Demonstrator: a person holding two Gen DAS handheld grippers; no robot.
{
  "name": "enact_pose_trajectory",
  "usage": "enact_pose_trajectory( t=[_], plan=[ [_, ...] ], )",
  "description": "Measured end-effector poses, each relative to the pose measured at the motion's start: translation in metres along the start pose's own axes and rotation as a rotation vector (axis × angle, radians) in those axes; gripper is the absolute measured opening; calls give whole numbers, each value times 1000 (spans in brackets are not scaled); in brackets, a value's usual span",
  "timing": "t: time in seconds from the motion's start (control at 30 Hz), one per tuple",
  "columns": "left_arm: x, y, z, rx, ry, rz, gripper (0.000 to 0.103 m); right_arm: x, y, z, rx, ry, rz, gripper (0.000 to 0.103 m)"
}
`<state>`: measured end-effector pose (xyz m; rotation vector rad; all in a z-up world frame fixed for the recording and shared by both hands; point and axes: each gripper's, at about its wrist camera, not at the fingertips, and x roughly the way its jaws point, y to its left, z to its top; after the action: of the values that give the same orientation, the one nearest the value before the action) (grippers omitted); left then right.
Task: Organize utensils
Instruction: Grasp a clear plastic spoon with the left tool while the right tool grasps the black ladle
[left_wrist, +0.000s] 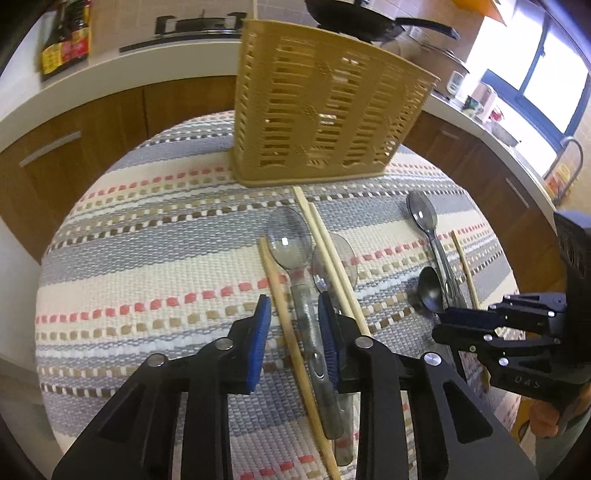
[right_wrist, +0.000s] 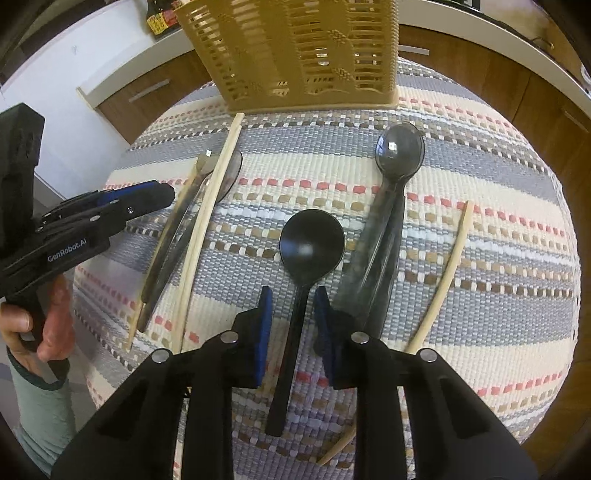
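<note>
On the striped tabletop (left_wrist: 147, 258) before the tan holder (left_wrist: 325, 107), left tool (left_wrist: 293, 315) stands unclenched astride a clear spoon (left_wrist: 290, 236) and chopstick (left_wrist: 280, 295), while right tool (right_wrist: 293, 306) stands unclenched astride a black spoon (right_wrist: 312, 243).

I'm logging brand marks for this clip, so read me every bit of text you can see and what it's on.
"GenRobot.AI": side of the left gripper.
"DAS": body of the right gripper, faint.
Sauce bottle labels: too blurred to read.
Nothing else carries text.
</note>
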<state>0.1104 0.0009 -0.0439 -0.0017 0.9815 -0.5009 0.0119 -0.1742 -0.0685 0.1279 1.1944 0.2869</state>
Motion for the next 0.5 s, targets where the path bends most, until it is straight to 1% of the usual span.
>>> enact_pose_trajectory(
  t=[0.13, 0.2, 0.27, 0.37, 0.47, 0.5],
  plan=[
    [7, -5, 2, 25, 38, -13, 22, 5, 7, 3, -29, 7, -34, 18],
    [11, -10, 4, 41, 50, -2, 22, 7, 12, 4, -39, 11, -44, 17],
    [17, -14, 9, 57, 67, 26, 21, 10, 16, 4, -47, 14, -60, 14],
    [23, -18, 16, 70, 82, 42, 20, 11, 20, 3, -55, 14, -76, 11],
    [35, -24, 23, 84, 112, 51, 20, 13, 23, 2, -57, 17, -75, 11],
    [36, -25, 25, 85, 115, 63, 22, 11, 21, 1, -56, 19, -74, 11]
  ],
)
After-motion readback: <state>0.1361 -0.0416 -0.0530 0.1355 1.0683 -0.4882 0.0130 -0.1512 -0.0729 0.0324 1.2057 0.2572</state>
